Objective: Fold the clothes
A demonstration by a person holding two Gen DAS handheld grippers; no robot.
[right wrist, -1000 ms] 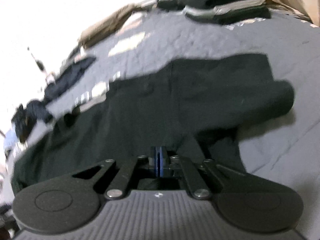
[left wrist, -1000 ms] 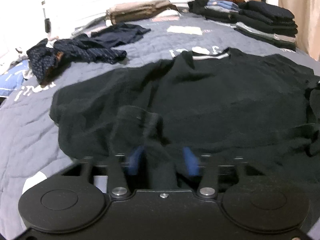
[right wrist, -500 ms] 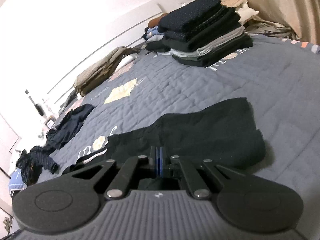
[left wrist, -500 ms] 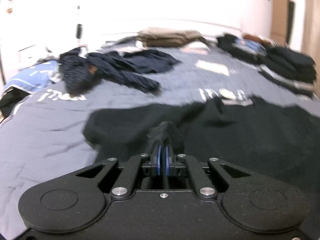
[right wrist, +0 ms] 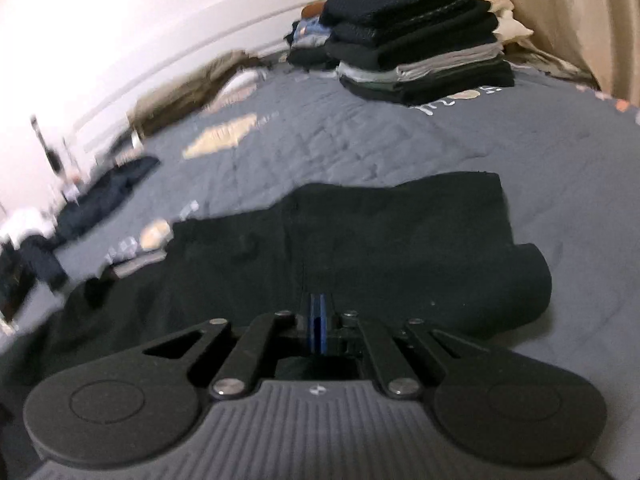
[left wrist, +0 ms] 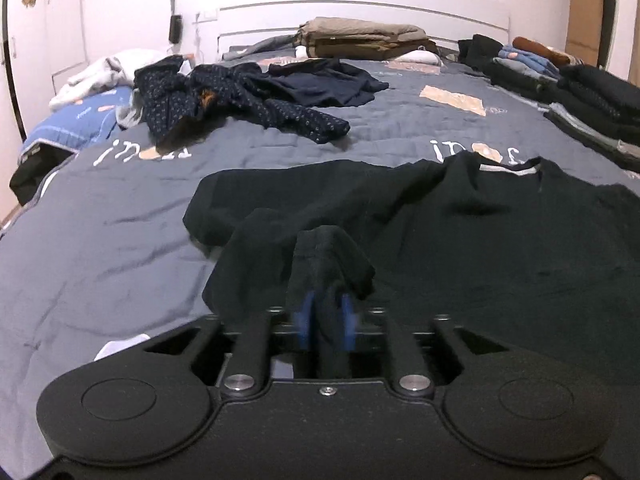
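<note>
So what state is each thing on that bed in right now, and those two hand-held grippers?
Black cotton T-shirt: spread flat, unfolded, one corner bunched up.
Left hand-held gripper: jaws opening, shirt fabric between them.
Right hand-held gripper: shut on the T-shirt's edge.
Dark patterned shirt: crumpled, unfolded.
Stack of dark clothes: folded, piled.
Khaki trousers: folded.

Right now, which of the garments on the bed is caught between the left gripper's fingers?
The black T-shirt spread nearest the camera: its bunched edge stands between the opening left gripper. The dotted navy shirt and plain navy garment lie crumpled farther back, untouched.
</note>
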